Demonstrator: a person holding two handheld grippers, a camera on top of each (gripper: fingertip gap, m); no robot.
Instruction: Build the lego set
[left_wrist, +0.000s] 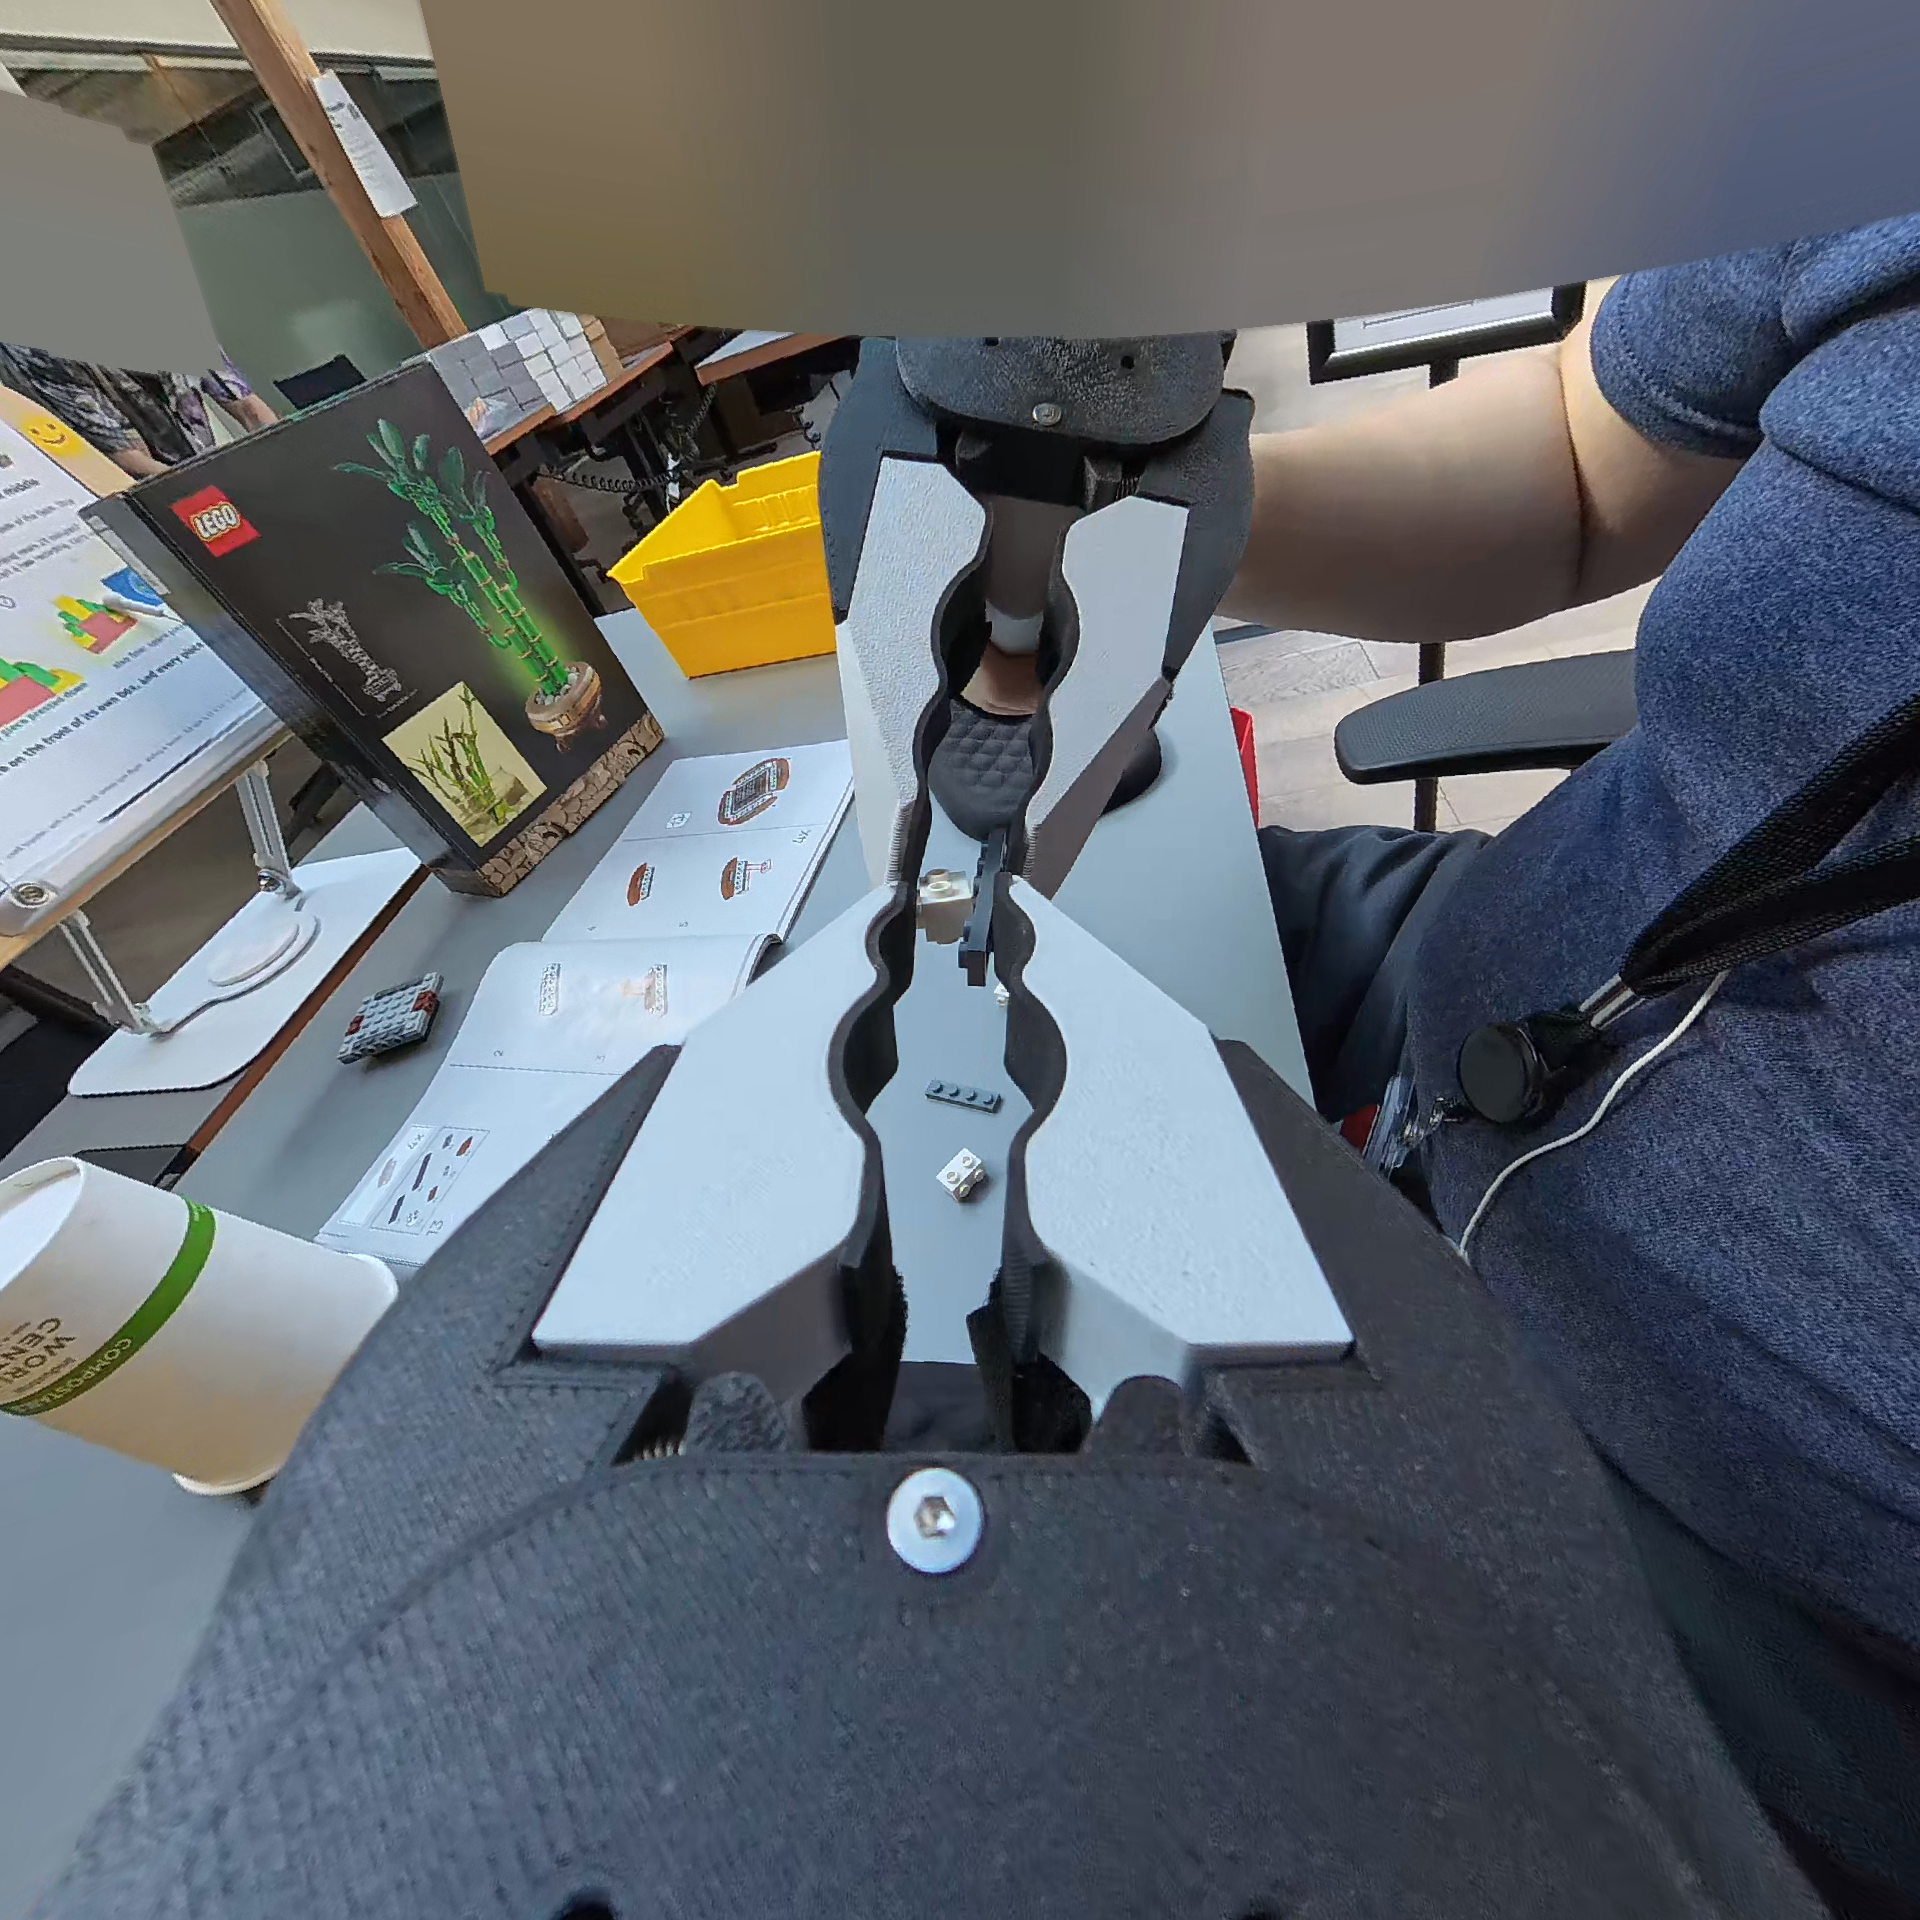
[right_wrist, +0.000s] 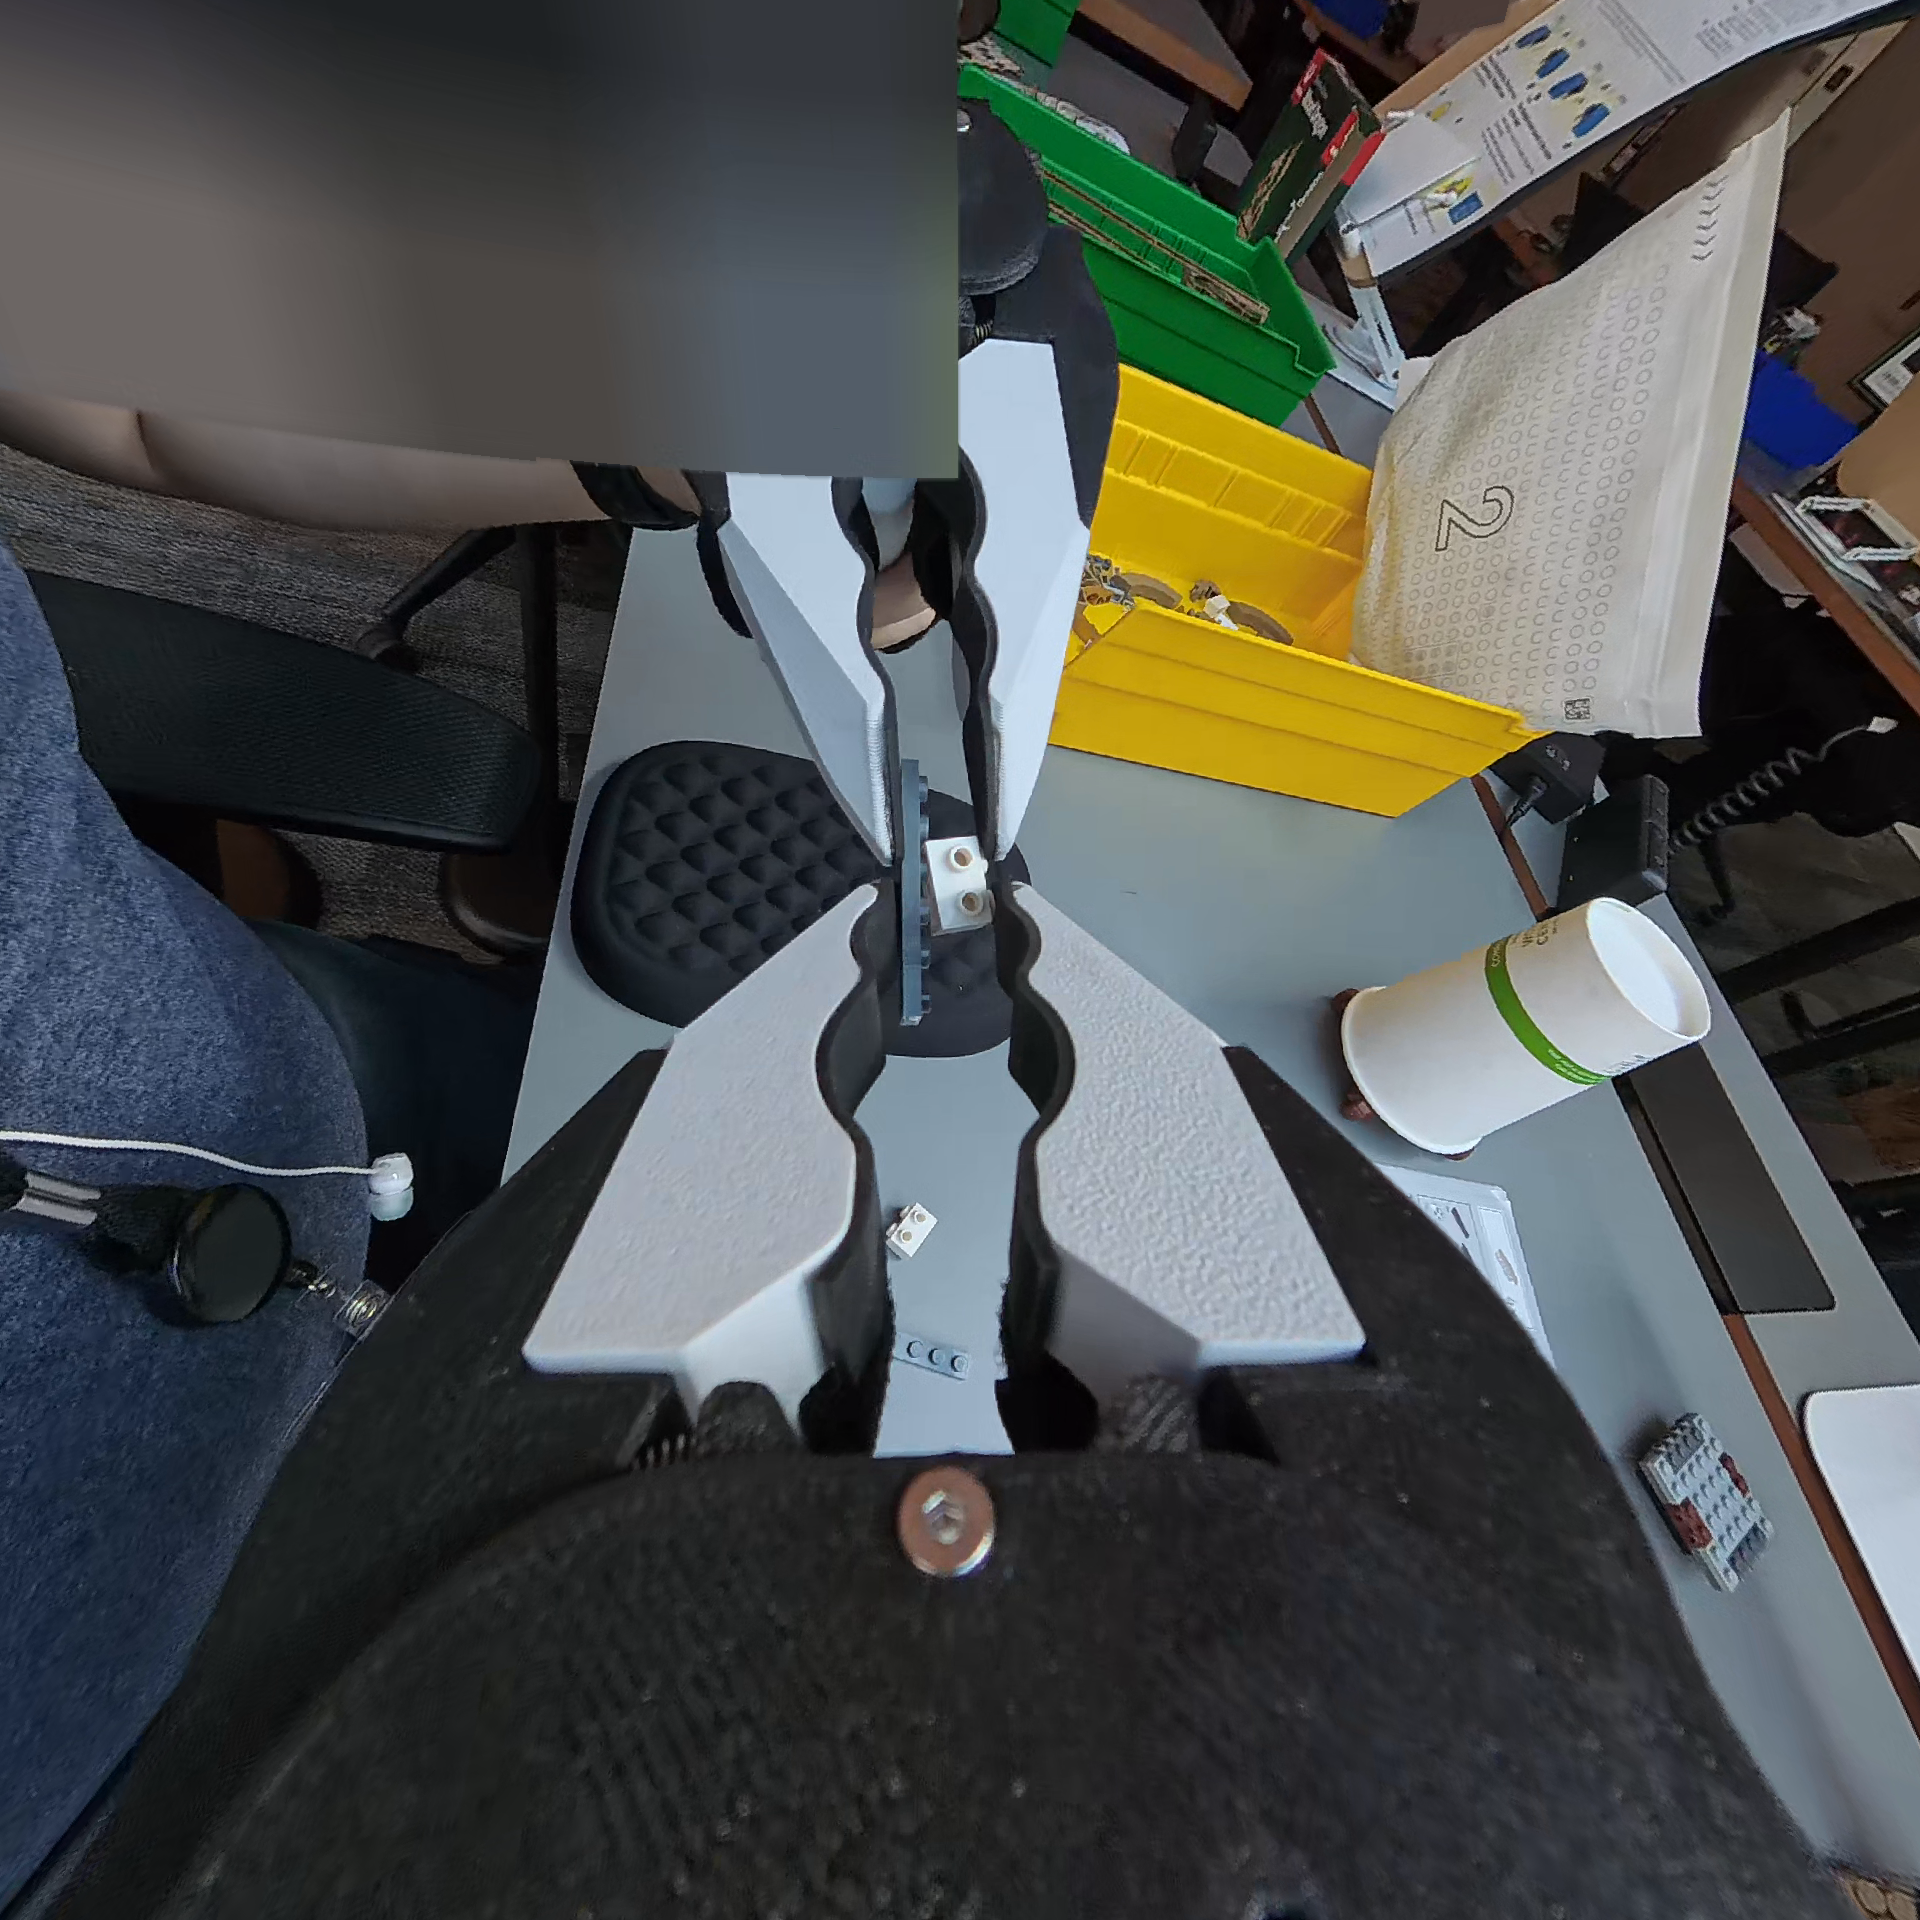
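My left gripper (left_wrist: 951, 906) and right gripper (right_wrist: 948, 896) meet tip to tip above the grey table (left_wrist: 1164, 914). Between them is a dark grey plate (left_wrist: 987, 914) held on edge, with a small white brick (left_wrist: 940, 899) against its studded face. In the right wrist view the plate (right_wrist: 912, 894) lies against one finger and the white brick (right_wrist: 956, 883) against the other. Both pairs of jaws stand narrow around this pair. On the table below lie a loose dark plate (left_wrist: 964, 1096) (right_wrist: 935, 1358) and a loose white brick (left_wrist: 963, 1174) (right_wrist: 911, 1229).
The table also holds an open instruction booklet (left_wrist: 665, 935), the set's box (left_wrist: 395, 623), a grey built block (left_wrist: 393, 1018) (right_wrist: 1704, 1496), a paper cup (left_wrist: 156, 1320) (right_wrist: 1507, 1029), a yellow bin (right_wrist: 1247, 675) with parts and a black wrist pad (right_wrist: 707, 862). A numbered paper bag (right_wrist: 1538, 520) and a green bin (right_wrist: 1143, 239) stand behind. Both grippers' tips are close together, under 4 cm apart.
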